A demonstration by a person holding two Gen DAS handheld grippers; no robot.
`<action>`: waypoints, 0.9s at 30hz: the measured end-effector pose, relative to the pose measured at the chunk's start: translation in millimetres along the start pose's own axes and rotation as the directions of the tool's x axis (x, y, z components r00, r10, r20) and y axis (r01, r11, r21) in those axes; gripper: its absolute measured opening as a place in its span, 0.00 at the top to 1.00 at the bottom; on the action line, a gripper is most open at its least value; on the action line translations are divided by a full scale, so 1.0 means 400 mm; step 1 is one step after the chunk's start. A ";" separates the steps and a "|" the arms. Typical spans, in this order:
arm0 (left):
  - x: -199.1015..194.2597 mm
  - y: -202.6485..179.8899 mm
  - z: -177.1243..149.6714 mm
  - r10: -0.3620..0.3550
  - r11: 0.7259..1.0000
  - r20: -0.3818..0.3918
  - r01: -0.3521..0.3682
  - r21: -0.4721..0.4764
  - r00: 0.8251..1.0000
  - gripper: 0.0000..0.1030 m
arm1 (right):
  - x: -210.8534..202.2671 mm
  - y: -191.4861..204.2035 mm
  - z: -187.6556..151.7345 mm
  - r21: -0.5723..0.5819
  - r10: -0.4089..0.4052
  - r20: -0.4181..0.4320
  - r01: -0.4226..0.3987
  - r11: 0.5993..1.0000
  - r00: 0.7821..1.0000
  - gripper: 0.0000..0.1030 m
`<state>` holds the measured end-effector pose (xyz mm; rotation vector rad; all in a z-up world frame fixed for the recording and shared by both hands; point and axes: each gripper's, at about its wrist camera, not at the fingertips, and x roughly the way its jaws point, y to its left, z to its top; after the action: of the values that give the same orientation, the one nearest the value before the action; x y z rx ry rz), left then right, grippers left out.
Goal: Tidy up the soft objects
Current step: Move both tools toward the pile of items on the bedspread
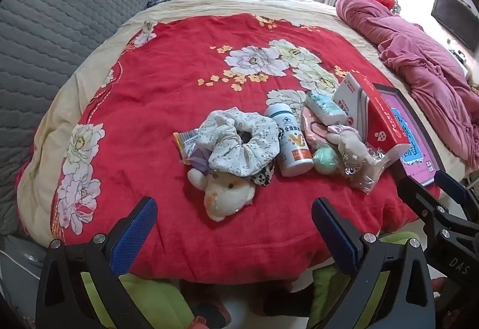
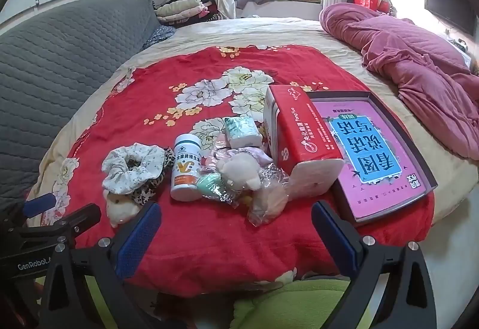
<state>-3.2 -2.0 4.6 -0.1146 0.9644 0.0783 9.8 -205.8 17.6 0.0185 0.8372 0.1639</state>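
A pile of small items lies on a red flowered blanket point(image 1: 143, 95) on the bed. It holds a white floral scrunchie point(image 1: 239, 143) point(image 2: 134, 167), a leopard scrunchie point(image 2: 149, 189), a white plush toy point(image 1: 227, 197) point(image 2: 119, 209), a beige plush point(image 1: 350, 146) point(image 2: 239, 170), a mint green ball point(image 1: 326, 161) point(image 2: 209, 183) and a tissue pack point(image 1: 324, 107) point(image 2: 242, 131). My left gripper point(image 1: 235, 224) is open and empty, just in front of the white plush. My right gripper point(image 2: 236, 227) is open and empty, in front of a crinkled plastic bag point(image 2: 269, 197).
A white vitamin bottle point(image 1: 292, 146) point(image 2: 185, 170), a red tissue box point(image 1: 374, 116) point(image 2: 299, 143) and a tray with a pink book point(image 2: 374, 149) lie among the pile. A crumpled pink quilt point(image 2: 419, 71) is at right, a grey headboard point(image 1: 60, 29) at left.
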 end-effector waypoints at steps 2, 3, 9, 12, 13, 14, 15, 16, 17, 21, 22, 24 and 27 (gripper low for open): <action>0.000 -0.002 -0.001 0.000 1.000 0.001 0.000 -0.001 1.000 0.00 | -0.013 -0.008 0.002 0.006 0.001 0.004 -0.001 1.000 1.000 0.02; -0.001 -0.001 -0.001 0.000 1.000 0.002 0.000 0.000 1.000 0.00 | -0.014 -0.009 0.002 0.007 0.000 0.005 0.000 1.000 1.000 0.02; -0.002 -0.003 -0.002 0.001 1.000 0.001 -0.001 -0.002 1.000 0.00 | -0.011 -0.008 0.000 0.006 -0.004 0.004 0.004 1.000 1.000 0.02; -0.004 -0.004 -0.002 0.000 1.000 0.004 0.000 0.000 1.000 0.00 | -0.011 -0.008 0.000 0.005 -0.006 0.005 0.006 1.000 1.000 0.02; -0.005 -0.004 -0.002 -0.001 1.000 0.006 0.001 0.000 1.000 0.00 | -0.011 -0.009 0.000 0.007 -0.004 0.004 0.004 1.000 1.000 0.02; -0.006 -0.003 -0.001 -0.001 1.000 0.006 0.001 -0.001 1.000 0.00 | -0.010 -0.009 0.000 0.009 -0.003 0.004 0.003 1.000 1.000 0.02; -0.008 -0.002 0.000 -0.001 1.000 0.008 0.001 -0.001 1.000 0.00 | -0.010 -0.011 0.000 0.009 -0.005 0.005 0.005 1.000 1.000 0.02; -0.009 -0.001 0.001 -0.002 1.000 0.010 0.002 -0.001 1.000 0.00 | -0.009 -0.011 0.000 0.009 -0.006 0.004 0.006 1.000 1.000 0.02; -0.009 -0.001 0.001 0.000 1.000 0.010 0.000 -0.002 1.000 0.00 | -0.009 -0.009 0.000 0.009 -0.006 0.004 0.006 1.000 1.000 0.02; -0.008 0.000 0.003 0.002 1.000 0.009 -0.002 -0.005 1.000 0.00 | -0.006 -0.011 -0.001 0.011 -0.005 0.002 0.005 1.000 1.000 0.02; -0.008 0.000 0.003 0.003 1.000 0.009 -0.002 -0.006 1.000 0.00 | -0.007 -0.012 -0.002 0.012 -0.002 0.002 0.002 1.000 1.000 0.02; -0.008 0.000 0.003 0.003 1.000 0.009 -0.003 -0.008 1.000 0.00 | -0.004 -0.014 -0.003 0.012 -0.005 -0.001 0.005 1.000 1.000 0.02; -0.007 0.004 0.003 0.002 1.000 0.009 -0.002 -0.015 1.000 0.00 | -0.003 -0.016 -0.004 0.013 -0.005 0.000 0.005 1.000 1.000 0.02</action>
<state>-4.3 -0.3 7.5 -0.1266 0.9548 0.0877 8.9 -212.4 16.8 0.0291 0.8387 0.1537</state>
